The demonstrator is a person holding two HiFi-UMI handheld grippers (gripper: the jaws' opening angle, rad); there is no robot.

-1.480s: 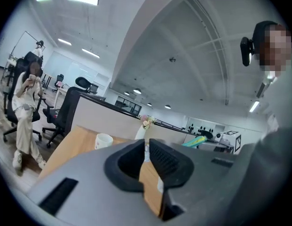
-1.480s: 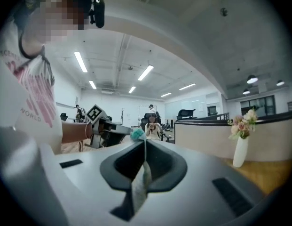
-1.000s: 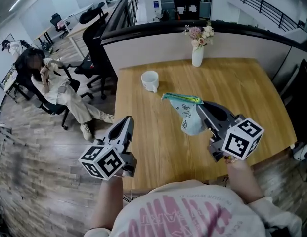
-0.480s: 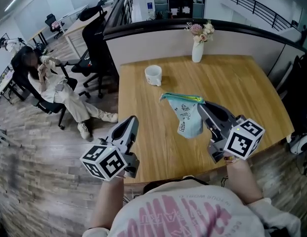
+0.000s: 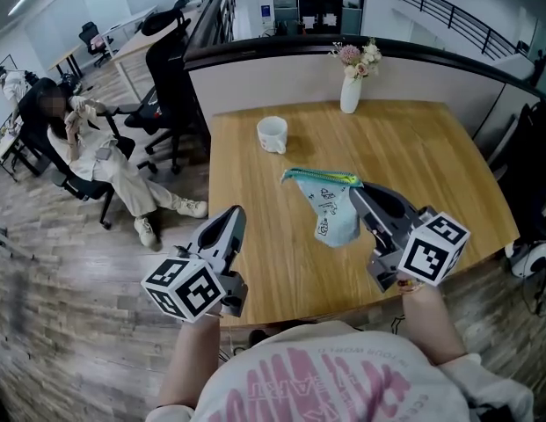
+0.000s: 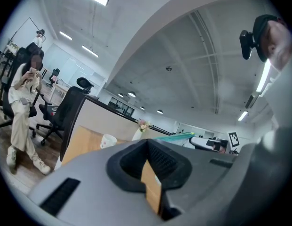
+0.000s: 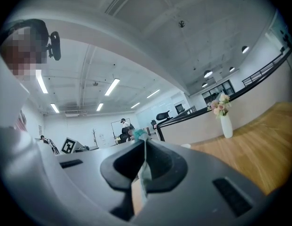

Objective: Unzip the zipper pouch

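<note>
The right tool [image 5: 355, 187] still pinches the pouch [image 5: 332, 209] up over the desk [image 5: 431, 148], and the shut, empty left tool [image 5: 235, 213] has only crept a bit closer, so the zipper [image 5: 323, 177] is not open yet.

Mug [image 5: 272, 135] and vase [image 5: 351, 97] on far tabletop [image 5: 431, 152]

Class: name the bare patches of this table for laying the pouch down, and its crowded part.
Bare table: the right half between vase and near edge; the left strip nearer than the mug. Crowded: the centre, where the zipper pouch hangs from the right hand-held gripper.
</note>
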